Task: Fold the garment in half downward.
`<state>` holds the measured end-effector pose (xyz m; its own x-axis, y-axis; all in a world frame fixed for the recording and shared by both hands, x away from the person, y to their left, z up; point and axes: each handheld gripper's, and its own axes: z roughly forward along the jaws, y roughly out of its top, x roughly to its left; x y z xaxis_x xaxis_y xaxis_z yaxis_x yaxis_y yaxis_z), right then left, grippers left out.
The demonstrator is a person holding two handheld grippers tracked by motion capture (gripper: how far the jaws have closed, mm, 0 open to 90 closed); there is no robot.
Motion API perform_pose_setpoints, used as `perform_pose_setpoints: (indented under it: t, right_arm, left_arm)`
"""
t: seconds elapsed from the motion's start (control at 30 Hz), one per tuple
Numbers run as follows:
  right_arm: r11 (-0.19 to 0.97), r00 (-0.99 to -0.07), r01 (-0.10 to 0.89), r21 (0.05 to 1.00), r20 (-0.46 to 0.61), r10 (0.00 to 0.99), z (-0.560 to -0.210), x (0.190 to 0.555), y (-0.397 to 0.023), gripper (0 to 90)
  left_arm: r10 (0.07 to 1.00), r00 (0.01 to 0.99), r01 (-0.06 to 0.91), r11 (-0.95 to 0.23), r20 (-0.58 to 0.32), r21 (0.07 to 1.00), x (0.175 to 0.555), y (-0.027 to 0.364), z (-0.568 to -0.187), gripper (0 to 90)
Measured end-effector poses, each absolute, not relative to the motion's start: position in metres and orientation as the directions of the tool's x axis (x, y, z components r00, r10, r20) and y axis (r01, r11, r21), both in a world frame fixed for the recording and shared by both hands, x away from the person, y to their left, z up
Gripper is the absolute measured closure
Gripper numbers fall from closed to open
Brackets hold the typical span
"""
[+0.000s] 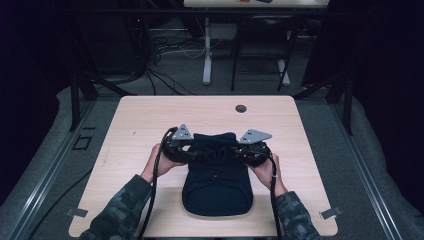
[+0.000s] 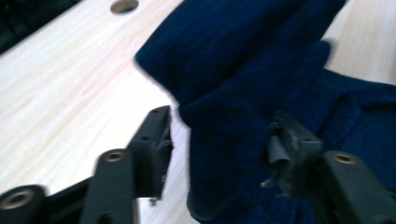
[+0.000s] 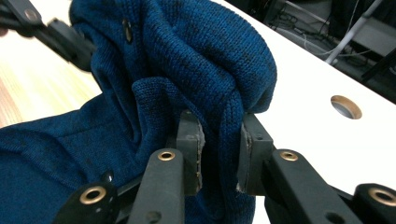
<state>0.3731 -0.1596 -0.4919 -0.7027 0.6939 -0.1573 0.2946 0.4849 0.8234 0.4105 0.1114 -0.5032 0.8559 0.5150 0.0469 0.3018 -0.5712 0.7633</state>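
Right gripper [image 3: 219, 154]: jaws closed on a fold of the knit [image 3: 187, 60], pads pressing the cloth from both sides; the fold rises between them and bulges over their tips. Seen from above, this gripper [image 1: 239, 153] sits at the right of the knit's far end, held in the right hand [image 1: 265, 172].

Left gripper [image 2: 219, 154]: jaws partly open, a gap between them. A hanging fold of the knit [image 2: 243, 93] lies in that gap; the right-hand pad looks to be against the cloth, the left-hand pad stands clear of it with bare table showing between. No grip. Picture blurred here. From above, this gripper [image 1: 196, 153] is at the left of the knit's far end, held in the left hand [image 1: 159, 162].

Knit [image 1: 217, 185]: dark blue garment, lying on the table [image 1: 150, 115] at its middle, towards the near edge. Near part flat; far end bunched and lifted between the two grippers.

Table: light wood top, round hole [image 1: 241, 108] near the far edge, well apart from the knit.

Sleeves [image 1: 125, 210]: camouflage pattern, entering from the near edge.

Floor beyond: cables and table legs.
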Motion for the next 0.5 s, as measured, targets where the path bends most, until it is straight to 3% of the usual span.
perform_pose_setpoints:
  t: [0.07,0.17,0.3,0.5]
  right_arm:
    - [0.489,-0.707,0.289,0.823,-0.161,0.688,-0.492,0.372,-0.16,73.7]
    - [0.495,-0.71,0.287,0.82,-0.165,0.684,-0.493,0.37,-0.162,72.5]
    - [0.491,-0.718,0.306,0.815,-0.141,0.682,-0.495,0.368,-0.168,69.6]
    - [0.508,-0.728,0.314,0.802,-0.141,0.671,-0.497,0.363,-0.171,66.8]
  left_arm:
    - [0.513,0.857,0.299,-0.573,0.05,0.763,0.411,0.11,-0.506,43.5]
    - [0.5,0.862,0.26,-0.576,0.082,0.775,0.407,0.106,-0.503,65.0]
    - [0.484,0.863,0.208,-0.6,0.144,0.773,0.401,0.103,-0.498,70.1]
    - [0.471,0.857,0.156,-0.621,0.207,0.768,0.394,0.099,-0.497,70.9]
